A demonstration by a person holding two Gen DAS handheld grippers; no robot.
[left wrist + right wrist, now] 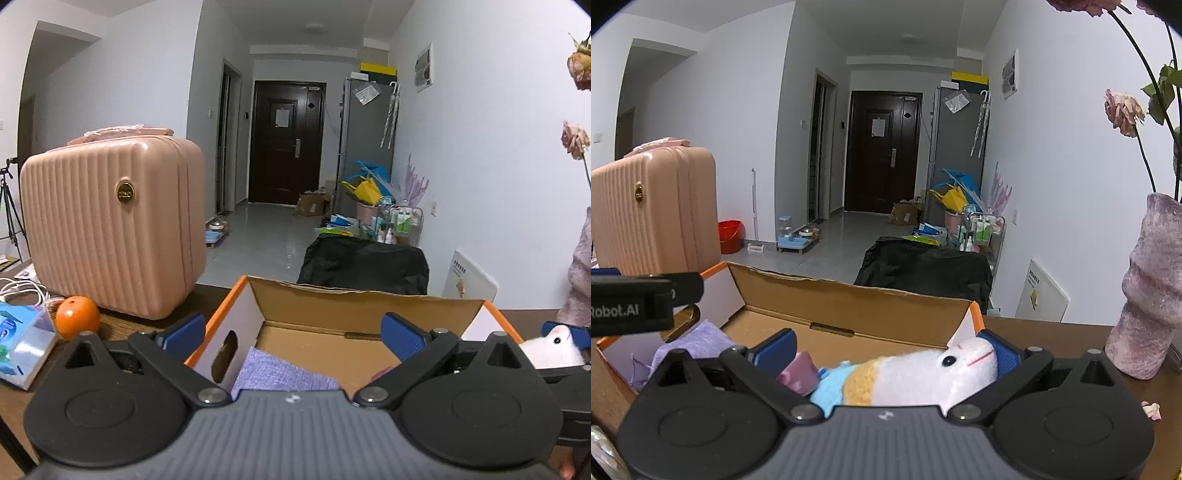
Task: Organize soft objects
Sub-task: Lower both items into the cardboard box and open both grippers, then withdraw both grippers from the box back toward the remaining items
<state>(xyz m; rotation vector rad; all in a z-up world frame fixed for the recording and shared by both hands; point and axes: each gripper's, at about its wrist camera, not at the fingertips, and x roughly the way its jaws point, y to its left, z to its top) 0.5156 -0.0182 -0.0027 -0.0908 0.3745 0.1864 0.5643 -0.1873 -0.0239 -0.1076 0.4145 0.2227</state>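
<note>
While both hand-held grippers [293, 334] [886, 350] gape wide, a fuzzy plush [916, 373] lies between the right's ribbed pads, inside the corrugated box [849, 306].

White walls [461, 155], dark door [286, 144], grey floor [266, 236]

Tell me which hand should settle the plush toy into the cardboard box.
Right. The plush toy lies between the right gripper's open jaws at the cardboard box corner; the left gripper hovers over the purple cloth.

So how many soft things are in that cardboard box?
3 visible: a purple cloth at the left end, a small mauve piece mid-box, and a plush toy at the right end between the open fingers. More may be hidden.
</note>
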